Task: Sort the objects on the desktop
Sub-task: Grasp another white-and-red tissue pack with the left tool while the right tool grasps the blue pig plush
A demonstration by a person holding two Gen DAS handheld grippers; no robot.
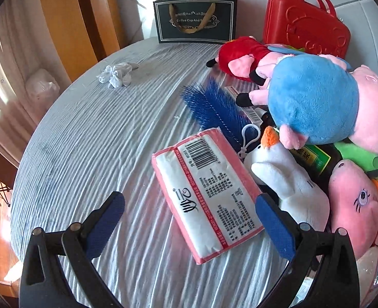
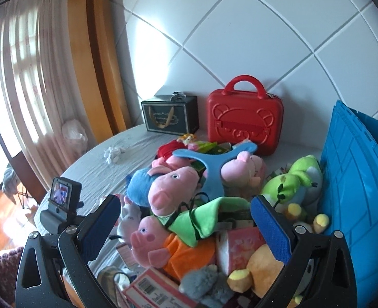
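Observation:
My left gripper (image 1: 190, 220) is open and empty, low over the table; a pink-edged tissue pack (image 1: 205, 195) lies flat between its blue pads, nearer the right pad (image 1: 275, 224). A blue bristle brush (image 1: 214, 105), a white plush (image 1: 286, 179), a blue-and-pink pig plush (image 1: 314, 97) and a red-dressed pig plush (image 1: 242, 56) lie to the right. My right gripper (image 2: 185, 225) is open and empty above a heap of plush toys: pink pigs (image 2: 173, 188), a green cloth (image 2: 209, 218), a green frog plush (image 2: 296, 179), a blue strap piece (image 2: 212, 164).
A red case (image 2: 242, 118) and a dark gift bag (image 1: 195, 20) stand at the back by the wall. A blue crate (image 2: 355, 192) stands at the right. A crumpled white cloth (image 1: 117, 74) lies on the striped tablecloth (image 1: 99, 141). The left gripper's body shows in the right wrist view (image 2: 63, 197).

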